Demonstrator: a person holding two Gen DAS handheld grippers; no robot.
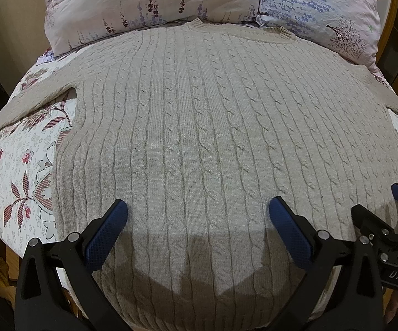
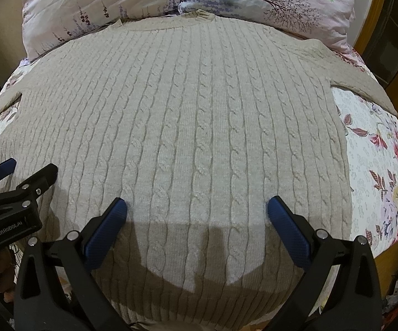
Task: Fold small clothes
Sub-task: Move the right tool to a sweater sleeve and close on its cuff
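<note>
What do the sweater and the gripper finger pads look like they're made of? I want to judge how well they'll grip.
The sweater looks like a soft beige knit, probably wool or cotton blend: raised cable columns and ribbed collar show. The left gripper and right gripper fingers carry blue pads, seemingly rubber or textured plastic, with a fine dimpled matte surface on black hard-plastic arms.

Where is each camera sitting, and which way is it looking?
Left wrist: sits on the left tool, looking forward over the sweater toward the pillows; its own open blue fingers show, and the right tool at the right edge.
Right wrist: sits on the right tool, facing the same way; its open fingers show, and the left tool at the left edge.
Shared: the sweater, pillows and floral bedsheet.
</note>
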